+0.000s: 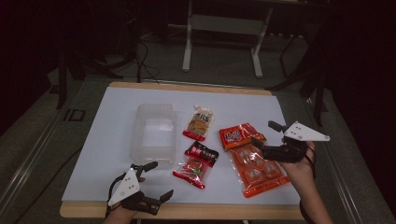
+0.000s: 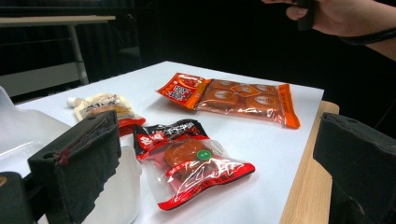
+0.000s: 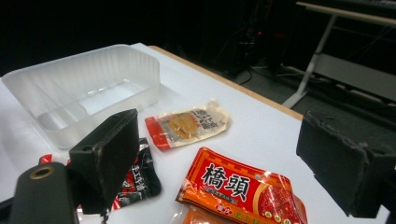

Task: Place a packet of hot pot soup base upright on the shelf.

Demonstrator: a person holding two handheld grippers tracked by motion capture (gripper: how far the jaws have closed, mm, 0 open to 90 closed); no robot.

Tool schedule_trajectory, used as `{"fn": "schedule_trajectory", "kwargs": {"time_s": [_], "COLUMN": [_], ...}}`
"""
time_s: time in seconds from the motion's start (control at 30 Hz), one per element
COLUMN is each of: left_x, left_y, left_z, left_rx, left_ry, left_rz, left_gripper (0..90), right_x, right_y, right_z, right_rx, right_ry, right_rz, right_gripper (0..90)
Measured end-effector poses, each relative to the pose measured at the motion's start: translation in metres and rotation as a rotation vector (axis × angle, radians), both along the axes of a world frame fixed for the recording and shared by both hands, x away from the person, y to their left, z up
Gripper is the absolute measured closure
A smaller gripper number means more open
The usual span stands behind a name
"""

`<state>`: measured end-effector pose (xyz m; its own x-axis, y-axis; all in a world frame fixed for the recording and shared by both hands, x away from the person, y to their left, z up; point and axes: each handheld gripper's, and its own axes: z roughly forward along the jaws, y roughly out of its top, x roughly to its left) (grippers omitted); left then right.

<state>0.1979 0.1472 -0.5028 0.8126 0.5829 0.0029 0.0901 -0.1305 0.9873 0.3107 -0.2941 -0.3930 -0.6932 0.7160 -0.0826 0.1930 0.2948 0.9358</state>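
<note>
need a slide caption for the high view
Two open hand-held grippers, left gripper and right gripper, flank three snack packets and a clear plastic tray on a white table.

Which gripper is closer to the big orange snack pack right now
The right. The right gripper hangs open directly over the big orange snack pack, at its top end. The left gripper sits open at the table's near left edge, with the small red-and-black packet lying between.

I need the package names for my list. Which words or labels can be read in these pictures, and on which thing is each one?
"橋頭": large white characters on the orange snack pack.
Red and black packet: white print, too blurred to read.
Pale pouch: dark print, too small to read.
Clear plastic tray: no text.
</note>
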Motion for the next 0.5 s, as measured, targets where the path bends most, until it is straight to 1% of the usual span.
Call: {"fn": "schedule_trajectory", "kwargs": {"time_s": [0.03,0.07,0.1,0.13,0.17,0.2,0.23,0.3,0.43,0.47,0.5], "left_x": [0.0,0.0,0.001,0.001,0.001,0.001,0.001,0.001,0.001,0.0,0.0], "left_y": [0.0,0.0,-0.001,-0.001,-0.001,-0.001,-0.001,-0.001,-0.001,0.0,0.0], "left_z": [0.0,0.0,-0.001,-0.001,-0.001,-0.001,-0.001,-0.002,-0.001,-0.001,-0.001], "left_rx": [-0.001,0.0,0.001,0.002,0.002,0.003,0.004,0.003,-0.001,0.0,0.0], "left_ry": [0.001,0.001,0.002,0.003,0.005,0.006,0.007,0.008,0.004,0.002,0.002], "left_rz": [-0.001,-0.001,-0.002,-0.003,-0.004,-0.005,-0.005,-0.006,-0.003,-0.003,-0.003], "left_gripper": [1.3,1.3,1.3,1.3,1.3,1.3,1.3,1.3,1.3,1.3,1.3], "right_x": [0.0,0.008,0.012,0.012,0.016,0.024,0.024,0.032,0.045,0.052,0.052], "right_y": [0.0,-0.001,-0.001,-0.001,-0.001,-0.002,-0.002,-0.003,-0.007,-0.009,-0.009], "right_z": [0.0,-0.003,-0.005,-0.005,-0.006,-0.01,-0.01,-0.014,-0.021,-0.026,-0.026], "right_rx": [0.0,-0.007,-0.014,-0.014,-0.025,-0.044,-0.044,-0.058,-0.054,-0.05,-0.05], "right_ry": [0.0,0.004,0.005,0.005,0.009,0.016,0.016,0.03,0.047,0.065,0.065], "right_rz": [0.0,-0.012,-0.01,-0.01,-0.014,-0.009,-0.009,-0.01,-0.019,-0.016,-0.016], "right_gripper": [13.2,13.7,13.8,13.8,13.8,13.8,13.8,13.8,15.0,15.9,15.9]}}
